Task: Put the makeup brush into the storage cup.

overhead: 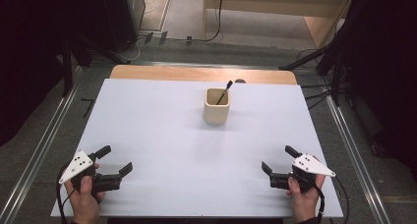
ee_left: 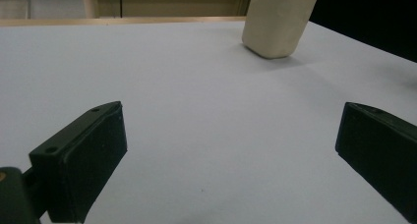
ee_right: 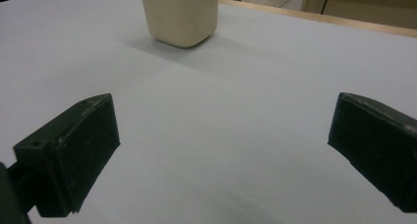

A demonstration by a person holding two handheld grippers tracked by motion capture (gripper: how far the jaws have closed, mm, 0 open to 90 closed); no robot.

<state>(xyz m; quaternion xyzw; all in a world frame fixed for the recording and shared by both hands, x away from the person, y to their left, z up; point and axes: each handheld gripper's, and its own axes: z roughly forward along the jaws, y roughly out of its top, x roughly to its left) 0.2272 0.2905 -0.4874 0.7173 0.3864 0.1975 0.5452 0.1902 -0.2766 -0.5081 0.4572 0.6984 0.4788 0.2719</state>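
Note:
A cream square cup (overhead: 217,106) stands upright toward the far middle of the white table (overhead: 162,135), with a thin black stick (overhead: 226,90) leaning out of it. My left gripper (overhead: 115,160) rests near the front left corner, held by a hand, jaws wide apart with nothing between them. My right gripper (overhead: 279,159) sits near the front right, also open and empty. The cup (ee_left: 278,20) appears far ahead past my left gripper (ee_left: 231,150). From my right gripper (ee_right: 223,150), the cup (ee_right: 180,15) stands far ahead.
A wooden strip (overhead: 201,74) borders the table's far edge. Metal rails (overhead: 46,135) run along both sides of the table, and cables (overhead: 216,22) lie on the floor beyond. Dark stands (overhead: 334,62) flank the far corners.

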